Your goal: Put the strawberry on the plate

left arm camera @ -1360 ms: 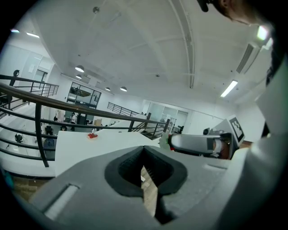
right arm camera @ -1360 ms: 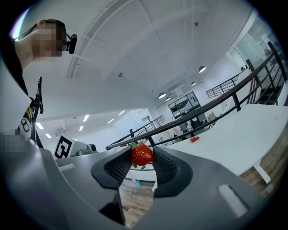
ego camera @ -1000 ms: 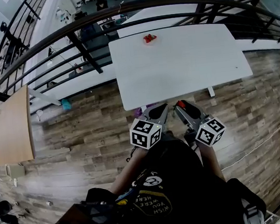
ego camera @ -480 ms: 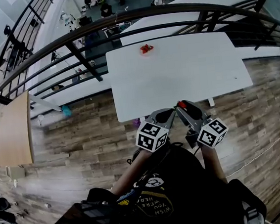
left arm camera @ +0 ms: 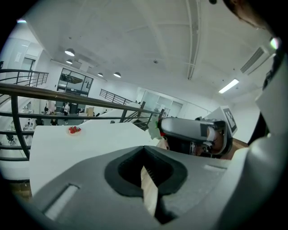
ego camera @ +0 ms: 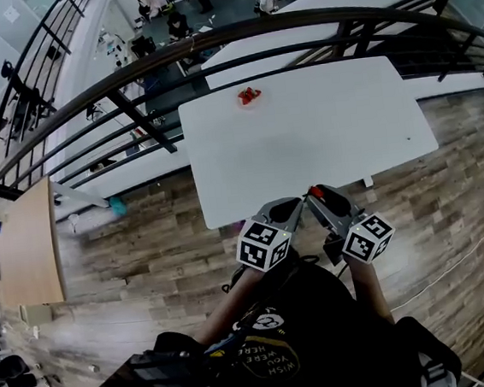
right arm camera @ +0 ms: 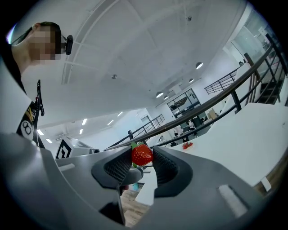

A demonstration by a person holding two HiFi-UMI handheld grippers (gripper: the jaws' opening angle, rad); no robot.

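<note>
Between the jaws of the right gripper (ego camera: 317, 196) a strawberry (right arm camera: 142, 154) is clamped, pinched at its sides by the ribbed pads, with a green leaf showing to one side. The grip is taken at the very tips of the jaws, so little of the fruit is enclosed. A slip forward and out is judged the nearest risk, brought on by a jolt or a slight loosening during the carry. A harder squeeze would bring the opposite fault: soft fruit could be bruised or split.

Just beside these jaws the left gripper (left arm camera: 145, 153) is held with its jaws together and nothing between them. The two tools are close enough that one could be knocked against the other and the strawberry shaken loose.

Below both pairs of jaws lies about the near edge of the white surface (ego camera: 322, 137), with wooden floor (ego camera: 135, 242) under it, so a drop here would likely be lost to the floor.

Far ahead of the jaws, near the opposite edge, the plate (ego camera: 250, 98) is seen with something red already on it — what exactly cannot be told. The whole surface has to be crossed, and the fruit could be left rolling by a release made short of the plate. Beyond the plate only a railing (ego camera: 126, 73) stands, so the fruit could be sent off the far edge by an overshoot.
</note>
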